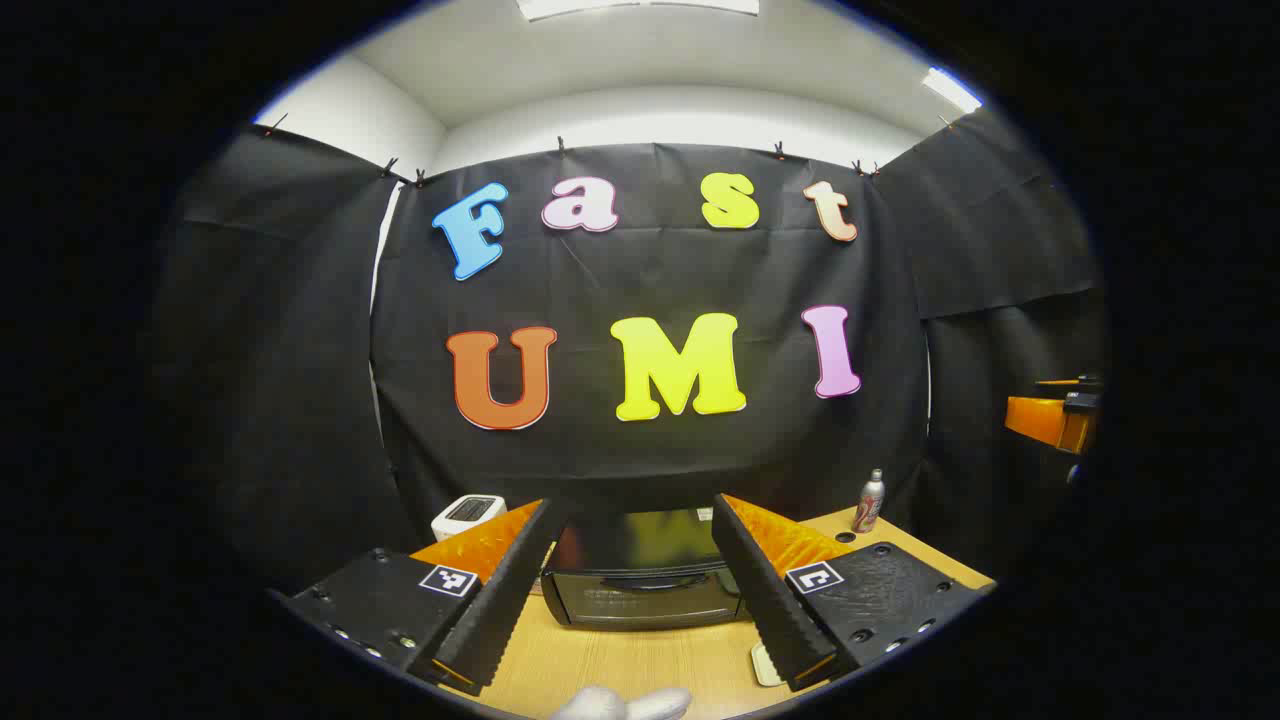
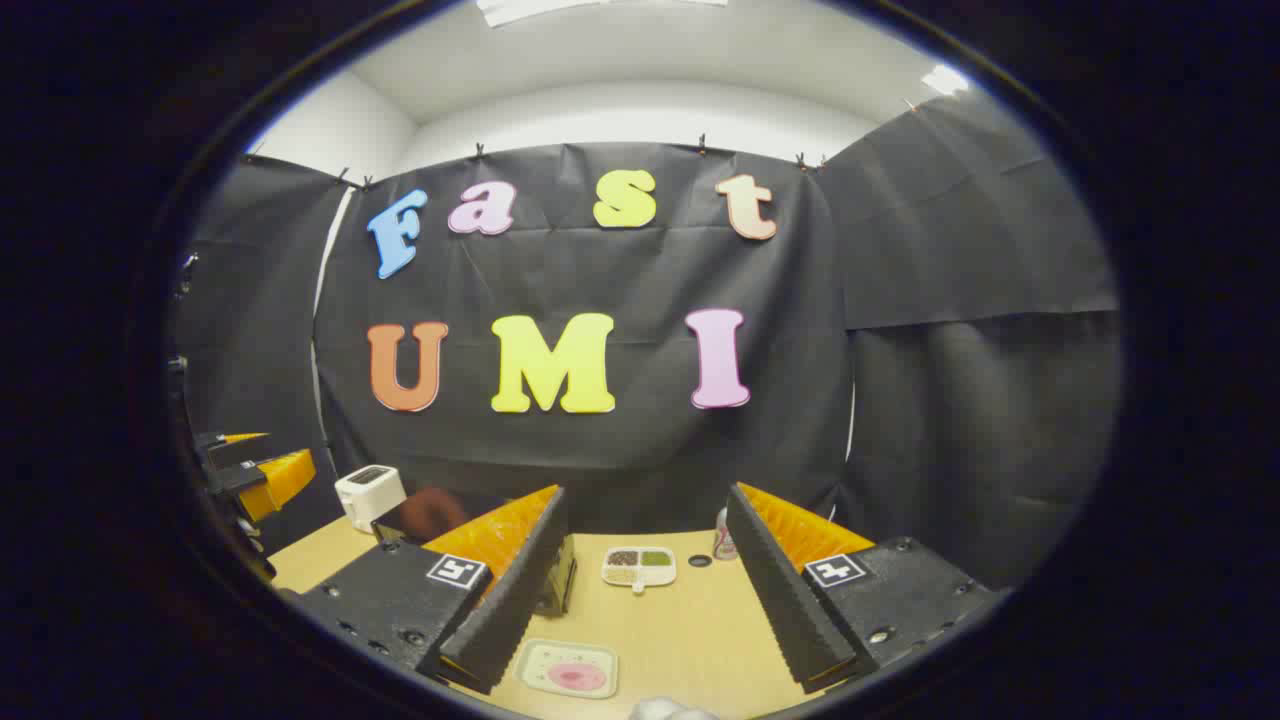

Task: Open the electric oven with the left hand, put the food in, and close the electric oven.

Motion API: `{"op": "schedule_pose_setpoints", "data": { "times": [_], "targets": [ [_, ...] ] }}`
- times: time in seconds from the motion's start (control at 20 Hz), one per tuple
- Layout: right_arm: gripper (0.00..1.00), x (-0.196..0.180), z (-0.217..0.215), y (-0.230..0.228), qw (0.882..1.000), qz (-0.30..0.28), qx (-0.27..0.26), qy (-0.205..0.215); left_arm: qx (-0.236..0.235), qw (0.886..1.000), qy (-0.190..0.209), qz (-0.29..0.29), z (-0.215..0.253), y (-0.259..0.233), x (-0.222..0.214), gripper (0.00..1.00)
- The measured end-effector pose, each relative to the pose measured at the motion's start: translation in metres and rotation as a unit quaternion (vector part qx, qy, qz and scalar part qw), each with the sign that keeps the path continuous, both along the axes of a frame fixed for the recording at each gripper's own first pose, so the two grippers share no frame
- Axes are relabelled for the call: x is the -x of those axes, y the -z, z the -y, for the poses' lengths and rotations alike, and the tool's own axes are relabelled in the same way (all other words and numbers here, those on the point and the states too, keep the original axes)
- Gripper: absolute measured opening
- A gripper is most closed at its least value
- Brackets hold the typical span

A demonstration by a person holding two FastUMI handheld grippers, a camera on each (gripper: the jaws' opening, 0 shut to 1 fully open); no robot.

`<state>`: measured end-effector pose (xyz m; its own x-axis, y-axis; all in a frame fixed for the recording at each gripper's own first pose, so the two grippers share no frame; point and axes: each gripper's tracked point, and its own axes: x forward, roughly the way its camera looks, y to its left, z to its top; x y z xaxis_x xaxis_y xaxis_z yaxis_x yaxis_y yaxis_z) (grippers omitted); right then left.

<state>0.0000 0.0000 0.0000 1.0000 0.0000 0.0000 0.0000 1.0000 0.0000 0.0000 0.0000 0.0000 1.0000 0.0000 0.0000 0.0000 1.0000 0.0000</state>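
Observation:
The black electric oven (image 1: 640,590) stands on the wooden table (image 1: 640,665) straight ahead in the left gripper view, its door closed and its handle across the front. My left gripper (image 1: 635,505) is open, its fingers framing the oven from a short distance back. In the right gripper view, a pale tray with pink food (image 2: 568,668) lies on the table just below and between the fingers of my right gripper (image 2: 645,495), which is open and holds nothing. The oven (image 2: 415,515) is partly hidden behind that gripper's left finger. The left gripper (image 2: 255,470) hovers at the far left.
A white toaster (image 1: 468,512) sits left of the oven, and a small can (image 1: 870,500) stands at the back right. A divided dish of grains (image 2: 638,566) rests mid-table. The right gripper (image 1: 1060,420) hangs at the far right. A white glove (image 1: 620,703) peeks in below.

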Motion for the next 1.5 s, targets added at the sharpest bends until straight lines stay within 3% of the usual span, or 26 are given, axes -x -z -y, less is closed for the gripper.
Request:
{"op": "schedule_pose_setpoints", "data": {
  "times": [0.65, 0.95, 1.15, 1.5],
  "targets": [
    [0.97, 0.001, 0.005, -0.007, 1.000, 0.001, 0.010, 0.010, 0.018, 0.999, 0.027, -0.009, 0.022, 0.026, -0.031, 0.96],
    [0.98, 0.002, 0.017, -0.014, 0.999, -0.001, 0.021, 0.024, 0.022, 0.998, 0.040, -0.038, 0.044, 0.076, -0.070, 0.96],
    [0.97, 0.007, 0.025, -0.014, 0.999, -0.008, 0.039, 0.037, 0.020, 0.996, 0.033, -0.083, 0.047, 0.130, -0.101, 0.97],
    [0.98, 0.011, 0.036, -0.004, 0.997, -0.031, 0.036, 0.062, 0.012, 0.993, 0.016, -0.113, 0.034, 0.178, -0.160, 0.97]
  ]
}}
